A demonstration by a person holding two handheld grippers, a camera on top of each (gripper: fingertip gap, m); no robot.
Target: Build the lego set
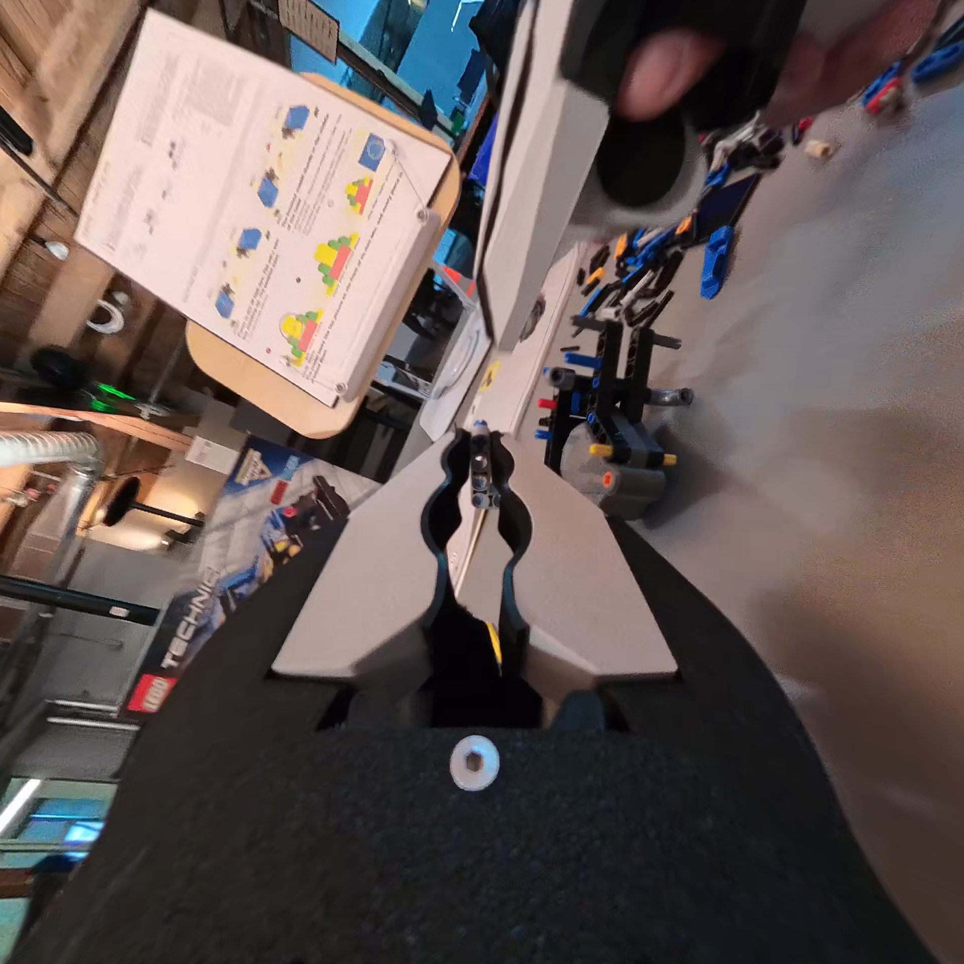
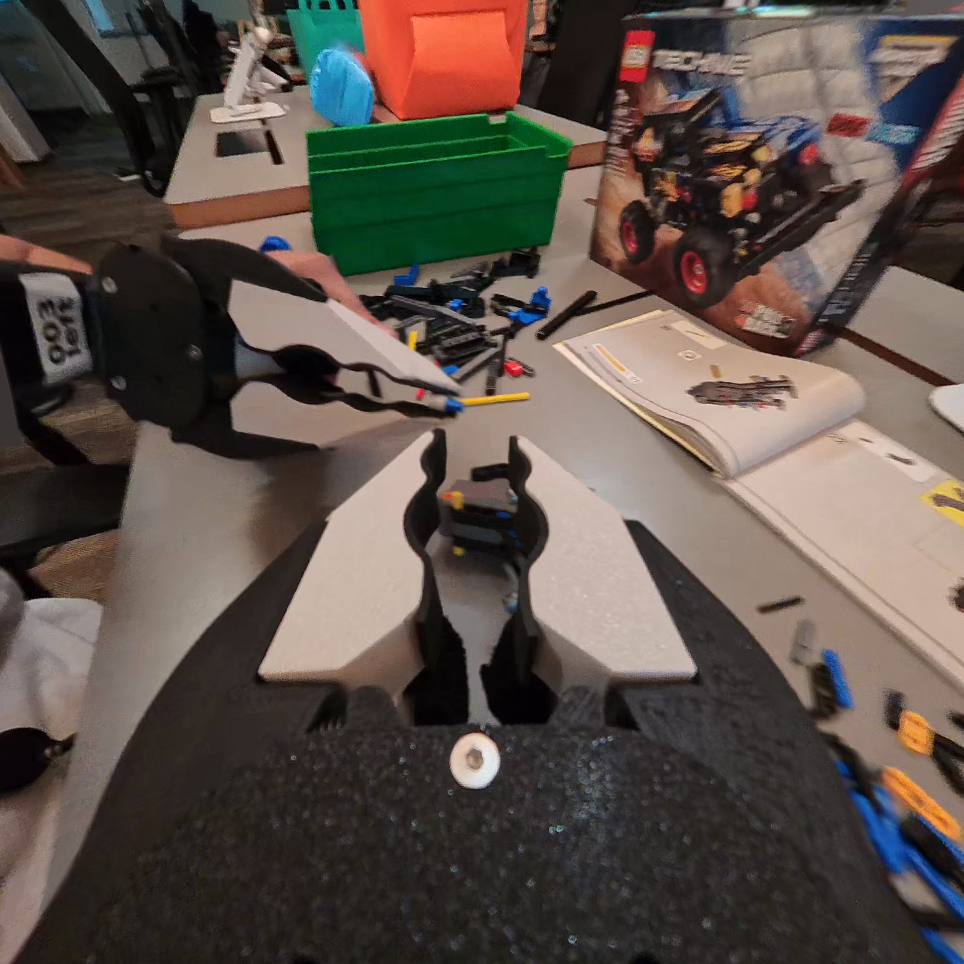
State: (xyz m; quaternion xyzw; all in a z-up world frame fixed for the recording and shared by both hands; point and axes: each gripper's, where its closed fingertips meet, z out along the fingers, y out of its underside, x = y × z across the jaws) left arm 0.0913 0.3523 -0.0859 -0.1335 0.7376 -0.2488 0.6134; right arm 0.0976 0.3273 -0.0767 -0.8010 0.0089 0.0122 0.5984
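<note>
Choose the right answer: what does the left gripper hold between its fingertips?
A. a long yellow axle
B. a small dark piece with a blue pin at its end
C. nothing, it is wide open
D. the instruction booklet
B: in the left wrist view the left gripper is shut on a small dark piece, and the right wrist view shows its blue pin sticking out at the tips, while the yellow axle lies on the table.

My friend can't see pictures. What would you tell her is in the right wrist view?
The right hand-held gripper reaches over a half-built model on a grey table. The left hand-held gripper comes in from the left, pinching a small piece with a blue tip. Behind lie loose pieces, a green bin, an open booklet and the set's box.
</note>
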